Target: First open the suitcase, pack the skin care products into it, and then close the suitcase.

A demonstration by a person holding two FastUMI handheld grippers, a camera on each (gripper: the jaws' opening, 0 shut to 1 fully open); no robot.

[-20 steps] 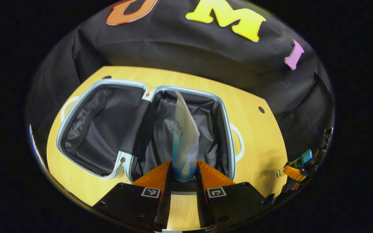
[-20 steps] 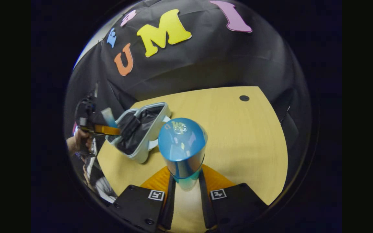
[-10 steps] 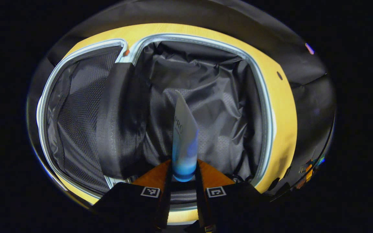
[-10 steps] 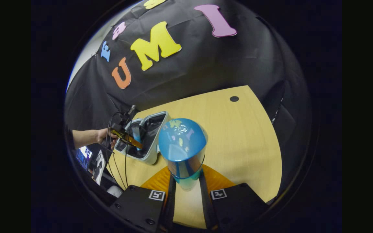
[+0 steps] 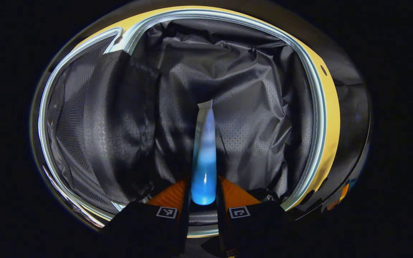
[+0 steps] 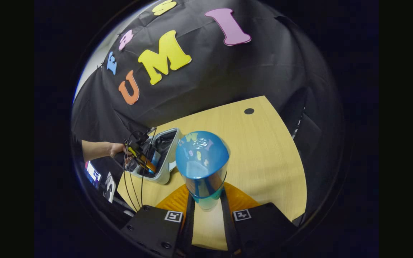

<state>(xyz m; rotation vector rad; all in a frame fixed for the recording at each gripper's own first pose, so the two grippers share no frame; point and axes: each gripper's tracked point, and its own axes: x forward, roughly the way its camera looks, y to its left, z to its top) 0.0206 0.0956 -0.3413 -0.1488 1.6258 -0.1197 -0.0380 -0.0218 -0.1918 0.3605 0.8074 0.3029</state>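
Open suitcase (image 5: pixel 314 107) with crinkled black lining, left gripper (image 5: pixel 203 195) clamped on flat blue-white tube (image 5: pixel 204 154) inside it, right gripper (image 6: pixel 206 208) clamped on glossy blue bottle (image 6: pixel 202 161) over wooden table (image 6: pixel 264 161).

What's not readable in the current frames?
- Left gripper view: whether the tube's far tip touches the suitcase lining; angle hides the gap.
- Right gripper view: the left gripper is too small to judge its grip.
- Right gripper view: the blue bottle's base is hidden between the right gripper's fingers.
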